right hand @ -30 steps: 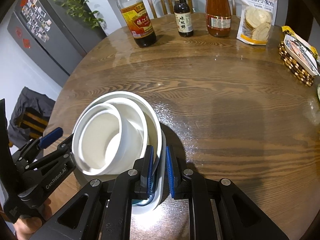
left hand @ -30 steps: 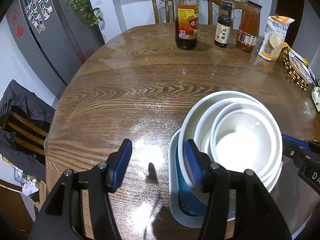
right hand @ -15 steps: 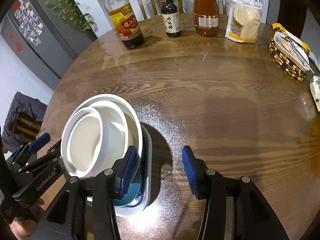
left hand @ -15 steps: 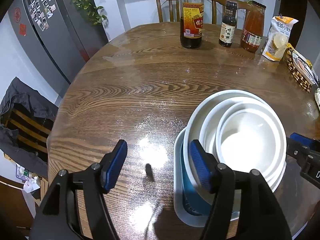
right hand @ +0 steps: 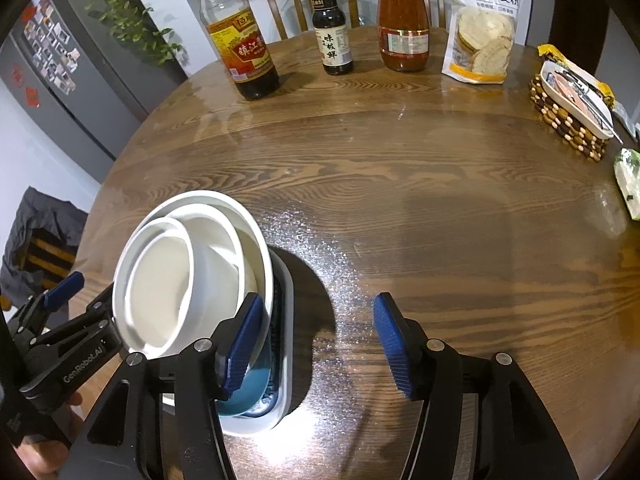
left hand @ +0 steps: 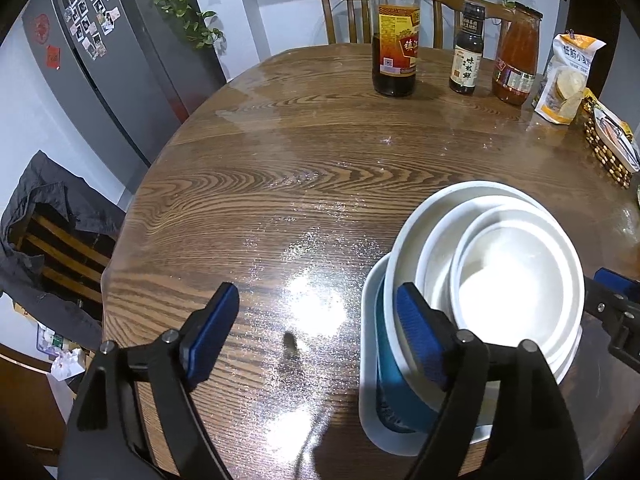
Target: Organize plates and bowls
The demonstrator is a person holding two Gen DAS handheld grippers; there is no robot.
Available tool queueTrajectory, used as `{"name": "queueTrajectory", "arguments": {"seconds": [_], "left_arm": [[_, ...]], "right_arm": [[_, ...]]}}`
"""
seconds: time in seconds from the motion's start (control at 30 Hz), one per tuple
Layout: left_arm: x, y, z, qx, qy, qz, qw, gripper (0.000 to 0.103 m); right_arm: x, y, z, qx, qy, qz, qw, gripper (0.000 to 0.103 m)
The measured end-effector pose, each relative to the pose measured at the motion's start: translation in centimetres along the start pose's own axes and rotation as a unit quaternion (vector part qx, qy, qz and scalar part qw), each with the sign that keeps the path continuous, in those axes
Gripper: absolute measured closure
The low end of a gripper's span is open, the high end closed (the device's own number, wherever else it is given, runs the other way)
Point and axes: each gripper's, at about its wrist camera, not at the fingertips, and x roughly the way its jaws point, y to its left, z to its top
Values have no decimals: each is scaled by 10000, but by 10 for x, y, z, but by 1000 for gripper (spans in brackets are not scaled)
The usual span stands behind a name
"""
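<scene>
Three white bowls [left hand: 512,280] sit nested on a blue bowl [left hand: 394,380], which rests in a white tray [left hand: 370,360] near the table's front edge. My left gripper [left hand: 316,338] is opening over bare wood just left of the stack, with nothing between its fingers; its right pad [left hand: 420,340] stands by the stack's rim. In the right wrist view the bowls [right hand: 172,280], blue bowl [right hand: 248,396] and tray [right hand: 286,320] lie at lower left. My right gripper [right hand: 318,346] is opening too. The tray's right edge lies between its jaws, and the pads do not press on it.
A vinegar bottle [left hand: 394,40], a small dark bottle [left hand: 466,56], a red sauce jar [left hand: 516,56] and a flour bag [left hand: 564,80] stand at the round table's far side. A beaded mat with a dish [left hand: 608,148] lies far right. A fridge [left hand: 100,60] and a clothes-draped chair [left hand: 40,220] stand left.
The right gripper's jaws, nearly shut on the stack's near rim a second ago, have spread wide. The left jaws have widened too. The stack has stayed in place.
</scene>
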Motion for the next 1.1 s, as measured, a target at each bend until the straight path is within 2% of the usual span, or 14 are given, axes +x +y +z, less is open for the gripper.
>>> {"name": "queueTrajectory", "arguments": {"seconds": [0.17, 0.23, 0.3, 0.43, 0.57, 0.63, 0.67, 0.73, 0.83, 1.1], "left_arm": [[1, 2, 0, -45, 6, 30, 10000, 14], [0, 6, -1, -117, 14, -8, 9999, 10], [-3, 11, -1, -236, -50, 10, 9997, 1], [-17, 19, 0, -400, -192, 79, 9990, 1], [-41, 29, -5, -419, -362, 91, 9984, 1], [-47, 32, -8, -420, -301, 15, 9987, 1], [-50, 33, -11, -423, -281, -37, 9987, 1], [-59, 34, -17, -369, -269, -81, 9989, 1], [-75, 30, -29, -227, -317, -166, 9991, 1], [-113, 18, -56, 200, -511, -370, 9978, 1]], "right_arm": [[0, -1, 1, -9, -42, -49, 10000, 42], [-5, -2, 2, 11, -200, -84, 9998, 41], [-14, -2, 4, 20, -432, -199, 9989, 29], [-28, 1, 5, -87, -464, -9, 9989, 27], [-44, 13, -11, -405, -248, 484, 9977, 27], [-50, 22, -21, -614, -179, 623, 9960, 22], [-54, 25, -26, -707, -178, 663, 9951, 15], [-64, 33, -36, -891, -205, 747, 9930, 13], [-79, 43, -49, -1093, -292, 775, 9905, 13], [-107, 65, -79, -1753, -543, 497, 9818, 12]]}}
